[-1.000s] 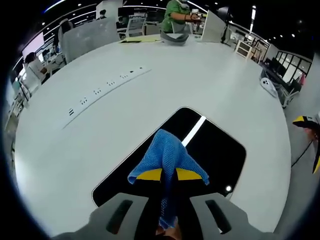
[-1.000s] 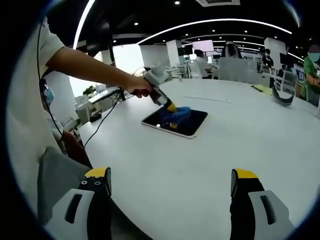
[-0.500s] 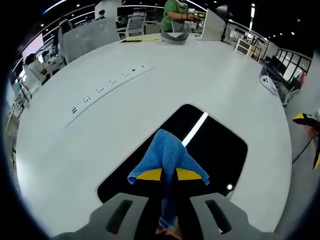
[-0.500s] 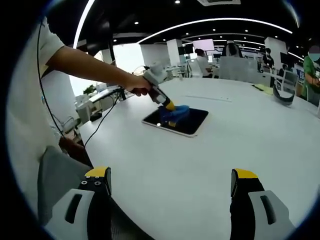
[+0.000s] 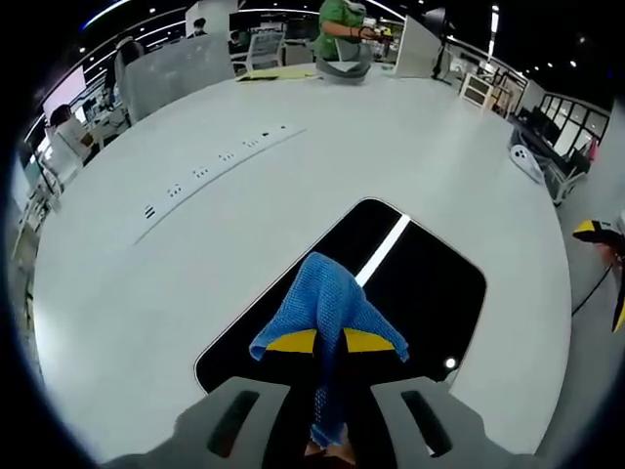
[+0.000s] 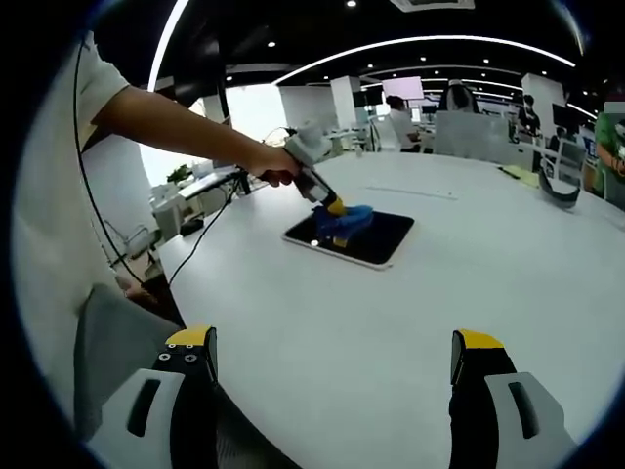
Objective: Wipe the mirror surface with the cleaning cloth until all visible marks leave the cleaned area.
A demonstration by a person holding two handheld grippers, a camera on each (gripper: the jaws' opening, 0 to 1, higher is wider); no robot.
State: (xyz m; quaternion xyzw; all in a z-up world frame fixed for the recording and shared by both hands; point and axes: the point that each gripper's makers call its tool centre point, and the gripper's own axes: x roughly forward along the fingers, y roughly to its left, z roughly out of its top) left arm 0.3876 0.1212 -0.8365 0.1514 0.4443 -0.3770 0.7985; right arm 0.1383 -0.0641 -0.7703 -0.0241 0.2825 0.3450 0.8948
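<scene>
A dark rectangular mirror [image 5: 410, 293] with rounded corners lies flat on the white round table [image 5: 293, 176]. My left gripper [image 5: 329, 341] is shut on a blue mesh cleaning cloth [image 5: 327, 298], which rests on the mirror's near left part. A bright light strip reflects across the glass. In the right gripper view the same mirror [image 6: 376, 239], cloth [image 6: 347, 221] and left gripper [image 6: 332, 208] sit far across the table, held by a person's bare arm. My right gripper [image 6: 332, 357] is open above the table's near part with nothing between its yellow-tipped fingers [image 6: 476, 342].
A strip of power sockets [image 5: 210, 168] is set into the table beyond the mirror. A person in green [image 5: 342, 24] stands at the far edge near a grey object [image 5: 340, 70]. Office desks and chairs surround the table. A cable [image 6: 200, 234] hangs off the left edge.
The left gripper with the cloth has slid slightly toward the mirror's near left end; the mirror sits a little further right and away in its view. The right gripper stays open.
</scene>
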